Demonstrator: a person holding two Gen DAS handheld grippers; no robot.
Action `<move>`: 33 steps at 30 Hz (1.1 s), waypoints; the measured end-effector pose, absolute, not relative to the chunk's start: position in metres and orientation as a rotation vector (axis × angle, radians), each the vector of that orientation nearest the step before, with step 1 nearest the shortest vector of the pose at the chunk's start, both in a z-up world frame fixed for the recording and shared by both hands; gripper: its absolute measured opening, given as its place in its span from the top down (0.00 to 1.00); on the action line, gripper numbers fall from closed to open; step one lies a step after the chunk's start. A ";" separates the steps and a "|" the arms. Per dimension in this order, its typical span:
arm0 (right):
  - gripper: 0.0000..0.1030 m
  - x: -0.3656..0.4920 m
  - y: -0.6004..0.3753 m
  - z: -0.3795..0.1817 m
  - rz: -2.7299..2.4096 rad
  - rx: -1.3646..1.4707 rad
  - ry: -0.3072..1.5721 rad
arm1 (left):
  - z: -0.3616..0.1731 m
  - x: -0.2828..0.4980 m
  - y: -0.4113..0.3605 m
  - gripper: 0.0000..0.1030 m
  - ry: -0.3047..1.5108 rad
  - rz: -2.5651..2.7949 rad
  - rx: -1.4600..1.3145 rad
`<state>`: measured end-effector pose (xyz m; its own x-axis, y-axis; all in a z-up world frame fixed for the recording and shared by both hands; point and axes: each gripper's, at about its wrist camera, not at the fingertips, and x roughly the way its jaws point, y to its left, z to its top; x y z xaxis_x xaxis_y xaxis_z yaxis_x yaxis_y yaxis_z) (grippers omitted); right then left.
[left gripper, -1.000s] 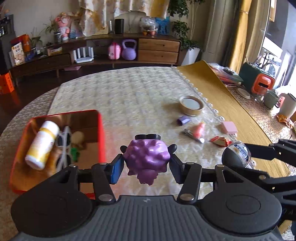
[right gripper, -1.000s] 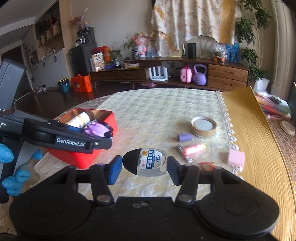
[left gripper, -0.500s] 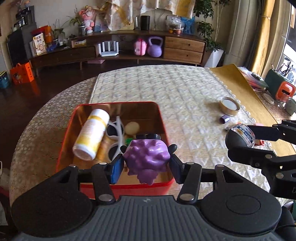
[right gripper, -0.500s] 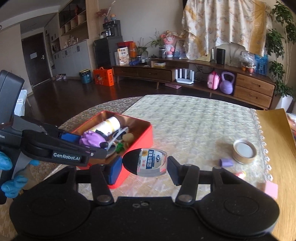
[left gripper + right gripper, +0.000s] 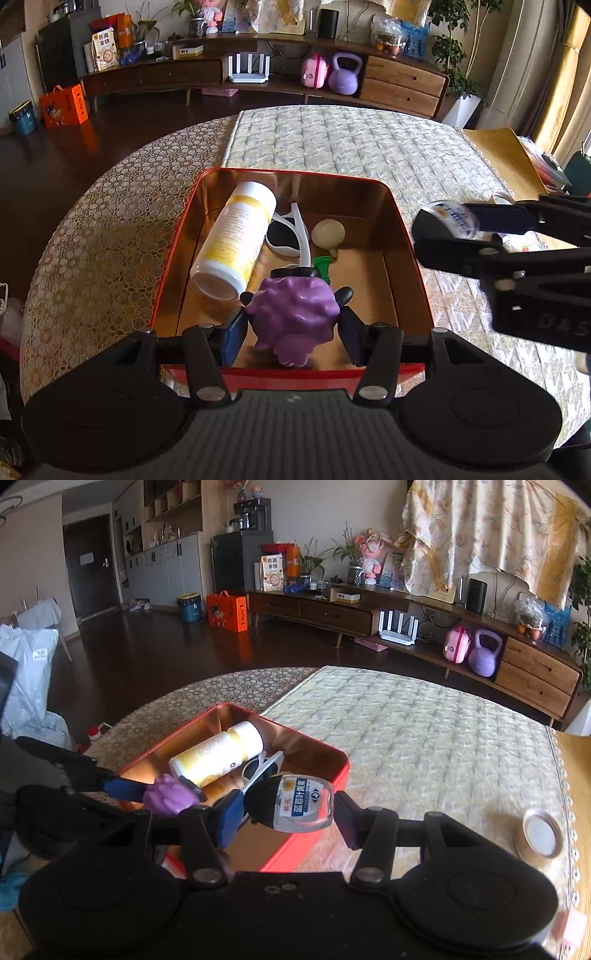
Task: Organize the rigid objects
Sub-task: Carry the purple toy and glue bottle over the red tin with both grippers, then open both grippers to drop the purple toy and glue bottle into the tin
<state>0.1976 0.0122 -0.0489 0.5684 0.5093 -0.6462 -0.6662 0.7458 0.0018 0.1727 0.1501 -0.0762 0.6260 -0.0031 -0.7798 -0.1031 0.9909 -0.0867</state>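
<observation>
Fingers of the left gripper point(image 5: 293, 334) are closed on a purple knobbly toy point(image 5: 293, 317), which is held over the near end of the red tin point(image 5: 406, 236), toward 6 o'clock of its opening. Fingers of the right gripper point(image 5: 290, 814) are clamped on a small clear bottle point(image 5: 304, 805) with a blue-and-white label; its long axis runs from 9 to 3 o'clock between the pads, the dark cap at 9. In the right wrist view the bottle is seen over the tin's right rim; in the left wrist view it is seen at 3 o'clock, just outside the tin's right wall.

Inside the tin a white and yellow bottle point(image 5: 234, 245) is laid on its side, its length running from 7 to 1 o'clock, along the left wall. White-framed sunglasses point(image 5: 290, 236) are lying just right of it, touching it. A pale round object point(image 5: 328, 233) is seen toward 1 o'clock of the tin's middle, and a small green piece point(image 5: 322, 266) just below it. Bare gold floor is left along the tin's right side and near end.

The tin is set on the table point(image 5: 351, 147), on the quilted cloth, near the table's rounded left edge. Open cloth is seen beyond the tin toward 12 o'clock and to its right. A round wooden-rimmed lid point(image 5: 540, 836) is seen well apart at 3 o'clock in the right wrist view.
</observation>
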 end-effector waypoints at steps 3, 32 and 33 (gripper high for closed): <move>0.49 0.208 0.025 -0.056 0.706 -0.269 0.690 | -0.081 0.178 0.153 0.48 0.901 0.065 -0.125; 0.41 0.230 0.068 -0.096 0.733 -0.288 0.820 | -0.105 0.191 0.163 0.48 0.965 0.091 -0.100; 0.41 0.230 0.069 -0.095 0.731 -0.289 0.816 | -0.105 0.191 0.163 0.48 0.968 0.089 -0.100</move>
